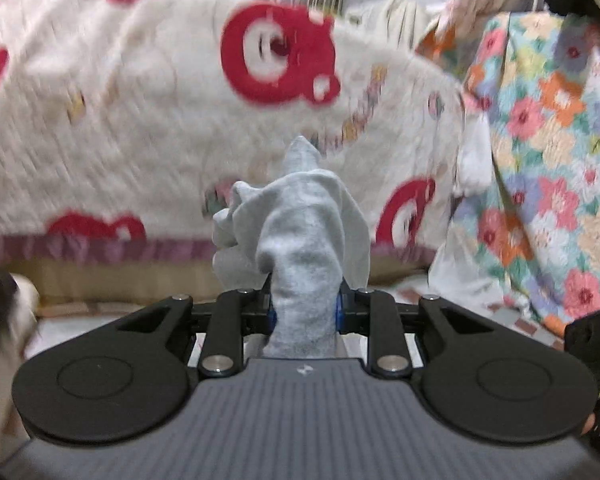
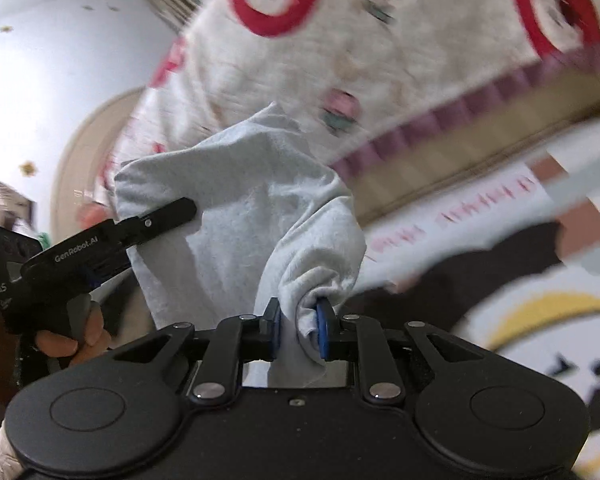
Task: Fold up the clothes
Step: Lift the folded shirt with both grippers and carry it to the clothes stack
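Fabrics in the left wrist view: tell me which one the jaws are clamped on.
The plain light grey garment, bunched between the left gripper's jaws. The white blanket with red bears and the floral quilt lie behind it, ungripped.

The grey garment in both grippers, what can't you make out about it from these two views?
- What kind of garment it is: the grey garment is bunched in the left gripper and the right gripper.
- Its lower part: hidden behind the gripper bodies in both views.
- The blanket print: smeared by motion blur.
- The left gripper's fingertips: covered by cloth in its own view.
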`<state>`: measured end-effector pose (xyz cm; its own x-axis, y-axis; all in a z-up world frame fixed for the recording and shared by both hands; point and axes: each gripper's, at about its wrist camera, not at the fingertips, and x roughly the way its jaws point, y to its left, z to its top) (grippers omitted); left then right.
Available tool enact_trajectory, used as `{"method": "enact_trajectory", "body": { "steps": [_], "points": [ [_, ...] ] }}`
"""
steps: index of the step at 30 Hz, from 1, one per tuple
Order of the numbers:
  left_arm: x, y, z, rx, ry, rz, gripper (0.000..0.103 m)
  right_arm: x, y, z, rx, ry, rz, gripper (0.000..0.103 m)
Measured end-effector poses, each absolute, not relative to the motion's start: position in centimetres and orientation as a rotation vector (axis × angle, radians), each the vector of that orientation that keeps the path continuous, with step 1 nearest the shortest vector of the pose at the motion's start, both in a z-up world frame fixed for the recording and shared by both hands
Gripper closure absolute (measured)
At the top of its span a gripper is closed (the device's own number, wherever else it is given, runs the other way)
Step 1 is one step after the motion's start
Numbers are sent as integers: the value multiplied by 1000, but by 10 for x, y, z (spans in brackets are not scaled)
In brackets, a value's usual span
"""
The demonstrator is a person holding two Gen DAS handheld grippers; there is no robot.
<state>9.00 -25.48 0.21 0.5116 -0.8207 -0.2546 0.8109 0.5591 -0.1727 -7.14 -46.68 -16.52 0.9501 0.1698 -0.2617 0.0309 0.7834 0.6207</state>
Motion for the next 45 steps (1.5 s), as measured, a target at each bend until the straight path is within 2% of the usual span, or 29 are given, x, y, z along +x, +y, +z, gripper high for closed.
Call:
{"method": "enact_trajectory", "body": {
  "steps": [6,10,17,21,25,27,29,30,35,40,45],
  "points": [
    [93,-220,41,-87,327,-950,81,-57,-443,-144,654,221,166,81],
    [90,-208,56,-54,209,-955,81,-52,-432,-138,676,173,202,81],
    [100,-200,93,-13,156,-941,81,-37,-418,-129,710,117,255,81],
    [119,-166,121,-39,57,-854,81,6,-409,-89,618,85,333,82],
    [146,-95,148,-199,-44,-686,81,63,-392,-42,505,58,430,82],
    [163,-48,144,-330,-21,-566,81,110,-369,-15,444,76,509,81],
    [183,-8,124,-401,68,-452,81,159,-340,2,411,154,532,74],
    [194,10,109,-419,133,-397,80,184,-324,5,396,213,496,60],
    [227,97,33,-641,357,-258,77,232,-286,-5,393,442,430,59],
    [224,125,-6,-860,308,-330,62,229,-272,-18,488,565,494,42],
    [227,134,-4,-865,263,-284,54,229,-252,-26,567,602,565,39]
  ]
}}
